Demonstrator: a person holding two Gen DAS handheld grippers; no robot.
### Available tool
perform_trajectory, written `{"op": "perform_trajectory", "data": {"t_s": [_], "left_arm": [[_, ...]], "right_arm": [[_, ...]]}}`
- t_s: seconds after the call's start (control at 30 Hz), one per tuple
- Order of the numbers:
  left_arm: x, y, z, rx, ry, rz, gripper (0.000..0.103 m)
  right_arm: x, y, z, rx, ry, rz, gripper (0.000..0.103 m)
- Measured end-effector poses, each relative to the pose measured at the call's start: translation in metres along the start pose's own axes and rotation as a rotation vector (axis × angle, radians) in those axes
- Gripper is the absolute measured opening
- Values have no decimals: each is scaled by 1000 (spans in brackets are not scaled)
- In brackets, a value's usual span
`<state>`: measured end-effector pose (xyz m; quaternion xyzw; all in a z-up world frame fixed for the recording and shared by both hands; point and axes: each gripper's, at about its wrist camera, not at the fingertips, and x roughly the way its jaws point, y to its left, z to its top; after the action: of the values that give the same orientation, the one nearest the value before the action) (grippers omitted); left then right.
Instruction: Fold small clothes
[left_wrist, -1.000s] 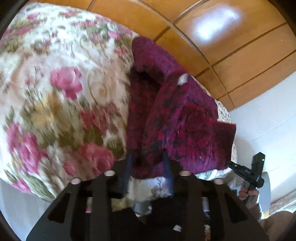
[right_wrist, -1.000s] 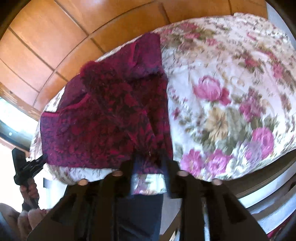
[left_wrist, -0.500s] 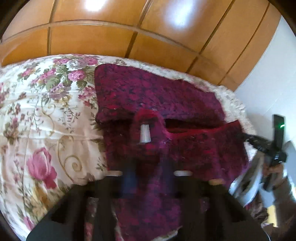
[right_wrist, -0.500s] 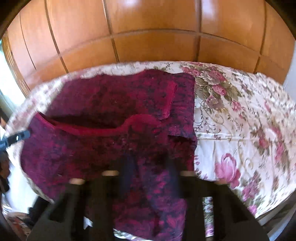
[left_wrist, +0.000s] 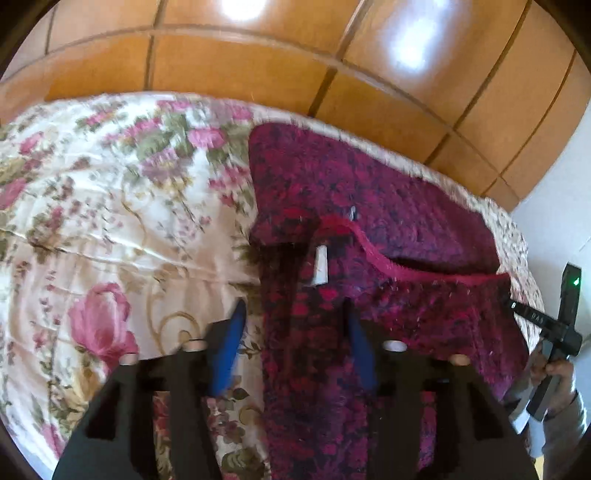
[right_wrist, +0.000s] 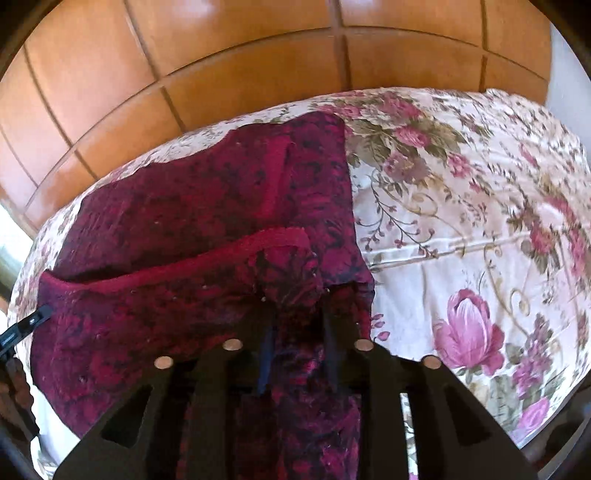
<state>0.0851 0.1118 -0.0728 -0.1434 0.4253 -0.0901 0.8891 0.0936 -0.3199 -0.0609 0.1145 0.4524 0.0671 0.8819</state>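
The dark red garment (left_wrist: 369, 229) lies folded on the flowered bed (left_wrist: 110, 221). The left hand-held gripper (left_wrist: 295, 314) is opening, half wide, fabric lying loose between its jaws beside a white tag (left_wrist: 320, 265) with no readable writing. The right hand-held gripper (right_wrist: 297, 314), narrow and opening, has bunched fabric between its jaws.

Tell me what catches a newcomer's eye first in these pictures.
The dark red patterned garment stands out, lying folded on a floral bedspread before glossy wooden panels. A white label shows near its red trim, just ahead of the left gripper, whose jaws are opening over the fabric.
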Motion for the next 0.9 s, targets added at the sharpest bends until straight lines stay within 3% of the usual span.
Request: {"op": "perform_trajectory", "data": {"t_s": [0.03,0.2,0.4,0.6,0.77,0.9], "left_arm": [[-5,-1,1,11,-10,-3,56],[-14,-11,1,103,-36,36,56],[-10,-20,1,146,-53,66,56],[-12,-24,-1,171,-63,81,56],[-13,-25,-3,178,-57,79,42],[-15,-27,-6,187,-58,70,35]], "right_arm": [[2,-3,-1,10,3,-1,37],[2,-6,-4,31,-6,6,40],[-10,7,-6,-6,-26,-38,52],[-19,16,-8,-39,-36,-48,53],[-21,22,-10,-60,-33,-48,53],[-22,24,-12,-73,-24,-56,44]]}}
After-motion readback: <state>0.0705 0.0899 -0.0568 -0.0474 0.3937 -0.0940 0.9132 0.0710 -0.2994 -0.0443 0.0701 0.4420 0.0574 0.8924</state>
